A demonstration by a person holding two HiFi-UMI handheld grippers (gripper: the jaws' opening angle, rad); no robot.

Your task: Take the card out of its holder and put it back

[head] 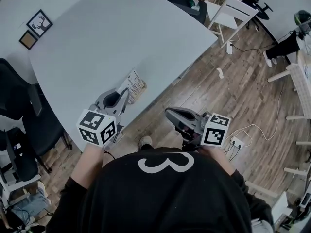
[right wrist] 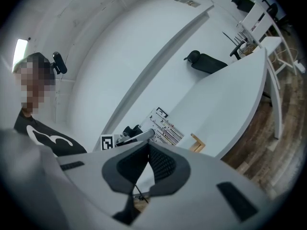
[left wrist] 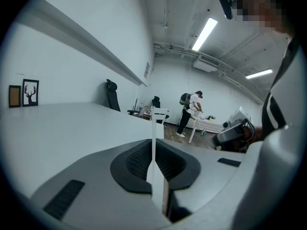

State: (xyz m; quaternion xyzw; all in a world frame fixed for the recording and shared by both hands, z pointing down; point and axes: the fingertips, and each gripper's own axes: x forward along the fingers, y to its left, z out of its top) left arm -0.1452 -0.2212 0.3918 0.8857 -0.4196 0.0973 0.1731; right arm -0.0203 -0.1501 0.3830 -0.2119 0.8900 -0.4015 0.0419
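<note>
the left gripper [head: 125, 94] has its jaws closed on the card [head: 135, 85], holding it at the near edge of the worktop [head: 107, 38]. a small wooden holder [right wrist: 196, 143] sits on the worktop just beside the card. the right gripper [head: 168, 113] hangs over the floor [head: 233, 91], jaws together on nothing.

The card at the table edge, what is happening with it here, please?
A person stands at the white table with a gripper in each hand. The left gripper is shut on the printed card and holds it by one edge, just above the table's near edge. The small wooden holder sits on the table beside the card, and the card seems to be out of it. The right gripper is shut and empty, off the table and over the wooden floor.
</note>
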